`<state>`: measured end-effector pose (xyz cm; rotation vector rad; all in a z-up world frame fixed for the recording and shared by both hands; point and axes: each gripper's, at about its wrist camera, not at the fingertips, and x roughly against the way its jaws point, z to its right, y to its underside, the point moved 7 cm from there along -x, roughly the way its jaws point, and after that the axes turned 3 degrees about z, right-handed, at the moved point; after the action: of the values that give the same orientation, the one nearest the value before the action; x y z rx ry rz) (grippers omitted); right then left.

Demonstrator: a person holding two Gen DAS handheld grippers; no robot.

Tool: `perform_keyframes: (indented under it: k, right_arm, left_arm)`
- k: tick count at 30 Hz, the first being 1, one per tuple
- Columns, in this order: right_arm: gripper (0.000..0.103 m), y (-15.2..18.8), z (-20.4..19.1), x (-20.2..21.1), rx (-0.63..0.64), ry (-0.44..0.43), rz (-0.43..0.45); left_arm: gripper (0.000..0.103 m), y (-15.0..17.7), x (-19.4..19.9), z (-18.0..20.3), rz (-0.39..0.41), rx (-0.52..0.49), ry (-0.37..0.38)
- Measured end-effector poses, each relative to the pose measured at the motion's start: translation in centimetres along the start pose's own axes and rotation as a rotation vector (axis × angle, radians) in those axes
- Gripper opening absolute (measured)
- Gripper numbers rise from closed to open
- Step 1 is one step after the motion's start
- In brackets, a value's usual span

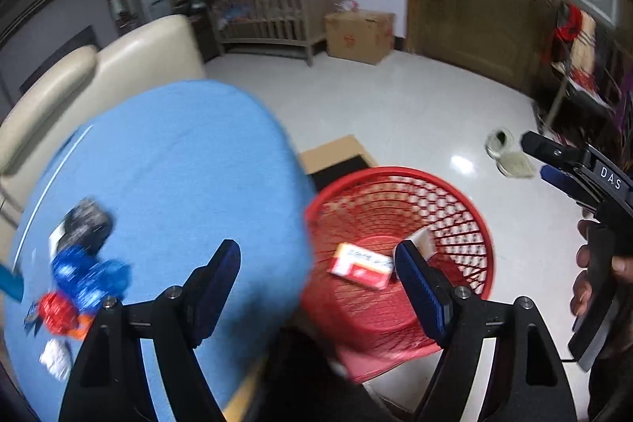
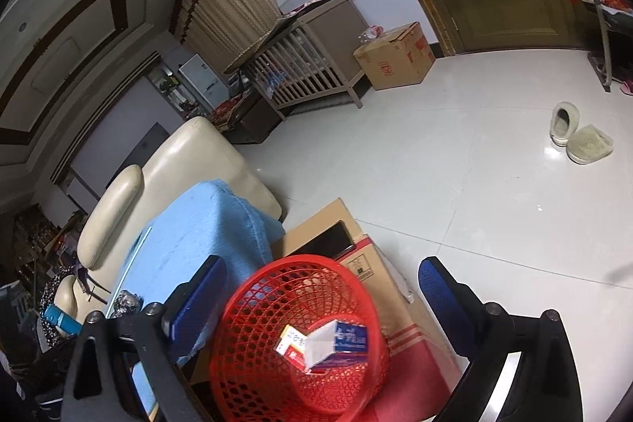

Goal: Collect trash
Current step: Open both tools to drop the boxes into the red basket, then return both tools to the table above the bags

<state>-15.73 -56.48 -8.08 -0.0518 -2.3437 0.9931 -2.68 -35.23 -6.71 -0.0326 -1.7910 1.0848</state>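
Left wrist view: remaining trash (image 1: 79, 275) lying in a loose cluster on blue-covered desk (image 1: 178, 165) — blue foil wrapper, red wrapper, white crumpled scrap, dark packet just behind. Cluster blurred; exact count not resolvable. Red mesh basket (image 1: 399, 256) just beside desk edge, lower than desk surface, already containing two small cartons (image 1: 362, 265). Same cartons (image 2: 324, 343) visible in right wrist view, resting at basket (image 2: 300, 335) bottom; basket standing on a cardboard box (image 2: 379, 287).

Left tongs (image 1: 318, 283) spread wide, nothing between them, straddling the desk/basket boundary. Right tongs (image 2: 322, 303) likewise spread, empty, poised above basket.

Judged step: return to desk for next piece. Notes for doing it well:
- swing left tongs toward cluster; select one item at the outer edge, e.g. blue foil wrapper
- approach low and level so one finger slides under the wrapper, not into the cloth
- close gently; foil likely to crumple and slip, cloth likely to bunch if pinched
- carry over basket rim before releasing; basket light, easily tipped if knocked
- right tongs to keep clear of left's path
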Motion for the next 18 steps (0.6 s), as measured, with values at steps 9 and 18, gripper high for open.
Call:
perform_keyframes:
  k: [9,18]
  right_arm:
    - [0.099,3.2,-7.5,-1.5,0.136,-0.090,-0.081]
    - [0.099,10.4,-19.0,-2.0,0.407,-0.221,-0.210]
  left_arm:
    - [0.081,7.1,5.5,-13.5,0.027,0.272,-0.183]
    - [0.081,17.0,10.4,-25.5,0.047,0.610,-0.356]
